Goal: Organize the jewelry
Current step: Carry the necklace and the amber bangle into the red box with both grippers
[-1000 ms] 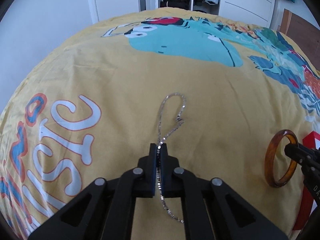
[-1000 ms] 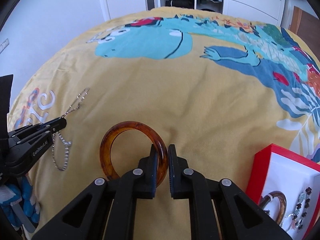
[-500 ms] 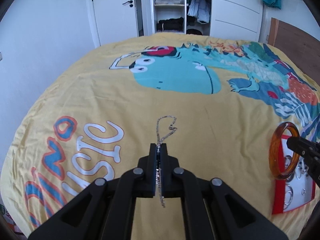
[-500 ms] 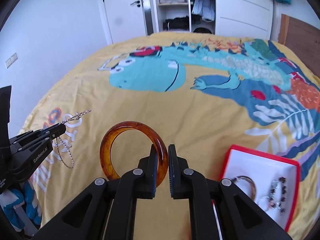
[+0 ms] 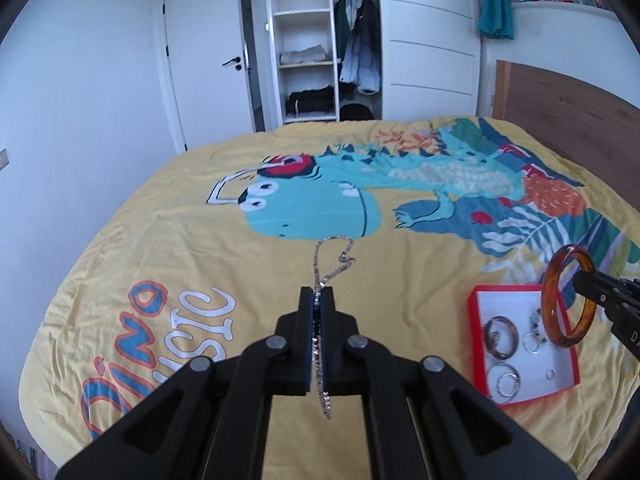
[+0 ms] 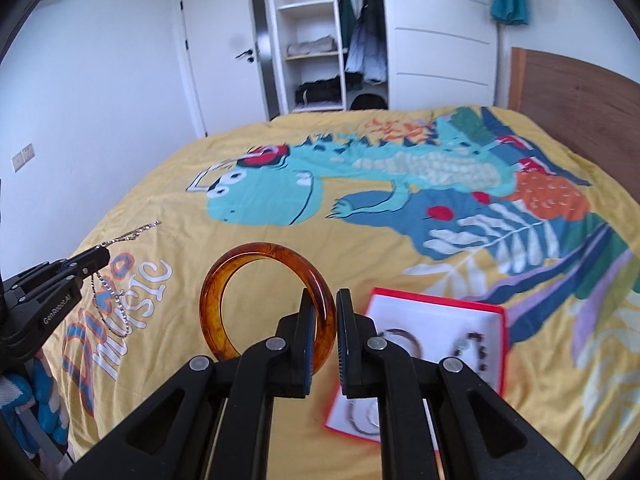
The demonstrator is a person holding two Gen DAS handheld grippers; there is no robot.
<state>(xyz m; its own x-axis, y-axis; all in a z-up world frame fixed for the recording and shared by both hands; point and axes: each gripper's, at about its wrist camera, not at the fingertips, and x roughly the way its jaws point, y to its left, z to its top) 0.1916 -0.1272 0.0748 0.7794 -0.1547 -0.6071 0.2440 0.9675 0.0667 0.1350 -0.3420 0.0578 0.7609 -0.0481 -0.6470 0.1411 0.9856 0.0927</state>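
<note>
Left gripper (image 5: 317,292): jaws pressed together on silver chain (image 5: 332,258), one loop standing forward past the tips, the loose tail dangling beneath, all lifted clear of the bedspread (image 5: 240,272). Right gripper (image 6: 323,300): jaws narrowed onto the band of amber bangle (image 6: 266,300), ring upright and facing the camera, most of the hoop out to the left of the tips; contact on the right-hand pad not clearly shown.

Destination: red jewelry box (image 5: 522,332), lying flat on the bedspread, open, white inside, already holding a dark bangle (image 5: 500,336), silver rings and a beaded piece. From the left wrist view, well off to the right and lower; from the right wrist view, directly beneath and just right of the tips, partly hidden by them. Right side plainly nearer; likely first to unload, by a short descent. Bangle hanging over the box's near corner, so the chain's route probably crossing it.

Beyond: open wardrobe (image 5: 316,40), white door, wooden headboard.
</note>
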